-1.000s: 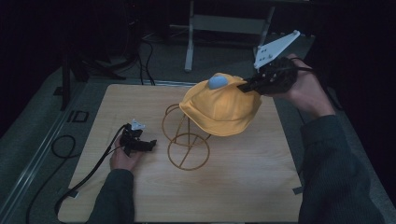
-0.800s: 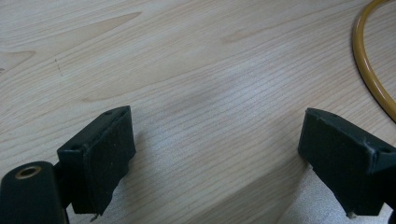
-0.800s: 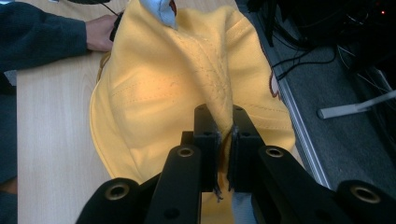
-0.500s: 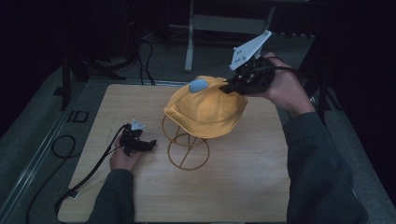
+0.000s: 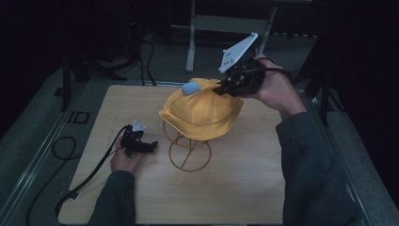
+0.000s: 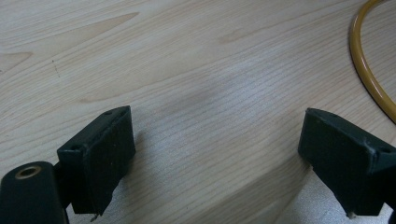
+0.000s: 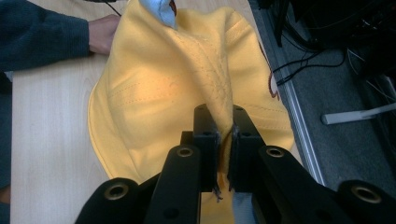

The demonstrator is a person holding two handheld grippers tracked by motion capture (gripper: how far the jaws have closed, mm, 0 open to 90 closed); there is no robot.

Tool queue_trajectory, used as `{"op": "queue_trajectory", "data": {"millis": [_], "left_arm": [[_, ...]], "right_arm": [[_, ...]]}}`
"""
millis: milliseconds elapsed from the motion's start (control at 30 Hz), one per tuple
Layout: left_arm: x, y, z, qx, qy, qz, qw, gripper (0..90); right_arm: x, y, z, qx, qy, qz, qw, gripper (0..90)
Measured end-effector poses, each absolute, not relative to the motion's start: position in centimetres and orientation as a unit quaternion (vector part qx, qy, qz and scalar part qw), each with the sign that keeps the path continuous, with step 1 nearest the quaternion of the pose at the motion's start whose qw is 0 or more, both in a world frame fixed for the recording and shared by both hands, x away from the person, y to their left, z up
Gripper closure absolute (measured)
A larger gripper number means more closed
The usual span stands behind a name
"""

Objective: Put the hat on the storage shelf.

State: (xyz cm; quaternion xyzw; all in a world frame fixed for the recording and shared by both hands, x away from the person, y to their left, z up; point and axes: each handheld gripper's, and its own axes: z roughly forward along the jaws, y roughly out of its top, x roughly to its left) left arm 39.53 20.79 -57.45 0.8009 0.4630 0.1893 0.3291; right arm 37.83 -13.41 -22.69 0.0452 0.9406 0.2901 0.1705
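The yellow hat (image 5: 202, 113) now sits lower over the wire stand (image 5: 189, 149) than a second ago, mid-tabletop (image 5: 244, 188). My right gripper (image 5: 221, 88) pinches its far-right fabric; the right gripper view shows the fold clamped. My left gripper (image 5: 149, 146) rests near-left, jaws spread apart, empty.
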Motion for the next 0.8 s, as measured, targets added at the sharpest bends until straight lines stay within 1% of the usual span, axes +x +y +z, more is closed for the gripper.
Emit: {"op": "queue_trajectory", "data": {"millis": [200, 800], "left_arm": [[39.5, 20.8, -57.4, 0.801, 0.462, 0.191, 0.329, 10.6], [39.5, 20.8, -57.5, 0.8, 0.463, 0.19, 0.331, 10.7]], "right_arm": [[37.8, -12.2, -22.8, 0.036, 0.941, 0.289, 0.171, 84.1], [38.5, -10.3, -24.5, 0.03, 0.947, 0.276, 0.159, 82.8]]}}
